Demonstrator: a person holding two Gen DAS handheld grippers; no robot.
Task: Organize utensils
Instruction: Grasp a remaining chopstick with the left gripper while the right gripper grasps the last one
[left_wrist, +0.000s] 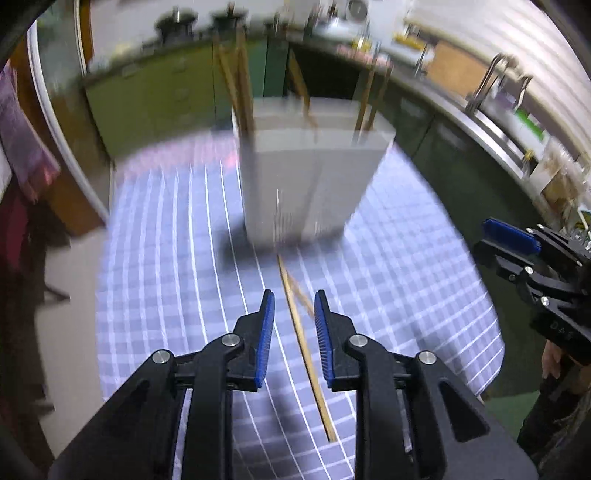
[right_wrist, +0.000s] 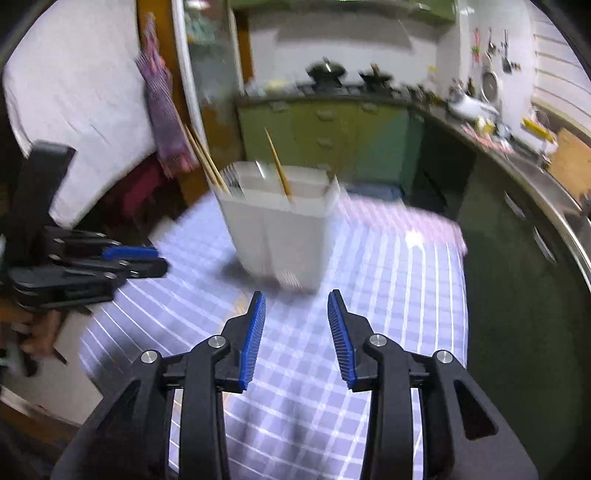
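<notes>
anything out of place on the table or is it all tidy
One thing stands out: loose chopsticks lie flat on the checked tablecloth in front of the white utensil holder, crossing each other at a slight angle. The other chopsticks stand upright in the holder. The left tongs are open astride the loose ones, not touching.

One white plastic utensil holder (left_wrist: 314, 177), two black blue-padded grippers, and two wooden chopsticks (left_wrist: 306, 354) lying on one checked tablecloth (left_wrist: 166, 258).
</notes>
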